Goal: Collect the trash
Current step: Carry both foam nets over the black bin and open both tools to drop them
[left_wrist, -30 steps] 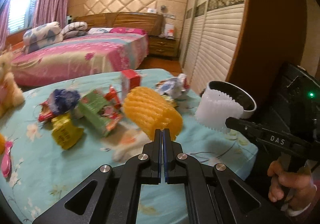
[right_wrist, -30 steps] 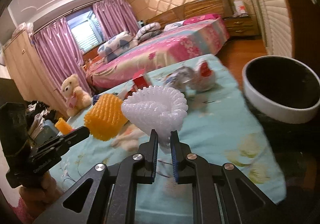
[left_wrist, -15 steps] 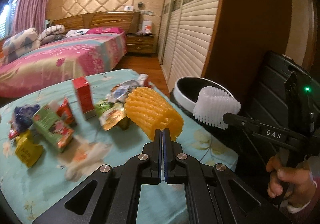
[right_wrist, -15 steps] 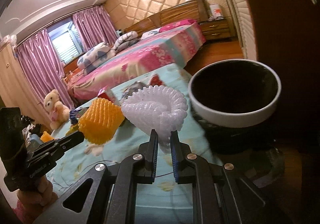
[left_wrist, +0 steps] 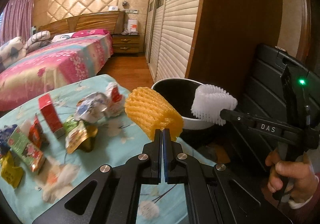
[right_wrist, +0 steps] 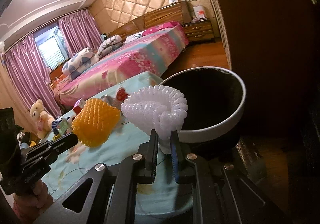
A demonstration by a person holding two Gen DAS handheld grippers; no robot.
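Note:
My left gripper (left_wrist: 162, 131) is shut on an orange foam fruit net (left_wrist: 152, 115), held above the right edge of the table, beside the bin. My right gripper (right_wrist: 163, 134) is shut on a white foam fruit net (right_wrist: 158, 107), held at the near rim of a round white bin with a black liner (right_wrist: 220, 124). In the left wrist view the white net (left_wrist: 213, 104) hangs over the bin's rim (left_wrist: 192, 123). In the right wrist view the orange net (right_wrist: 96, 122) and the left gripper's tip (right_wrist: 75, 138) are at the left.
A table with a turquoise floral cloth (left_wrist: 112, 150) holds several pieces of trash: a red carton (left_wrist: 49, 112), crumpled wrappers (left_wrist: 100, 104), a green pouch (left_wrist: 78, 136), a green box (left_wrist: 27, 149). A dark wardrobe (left_wrist: 230, 34) stands behind the bin. A bed (left_wrist: 56, 66) is farther back.
Both grippers have moved right toward the bin with their nets. The bin is now closer in both views, and the white net has reached its rim.

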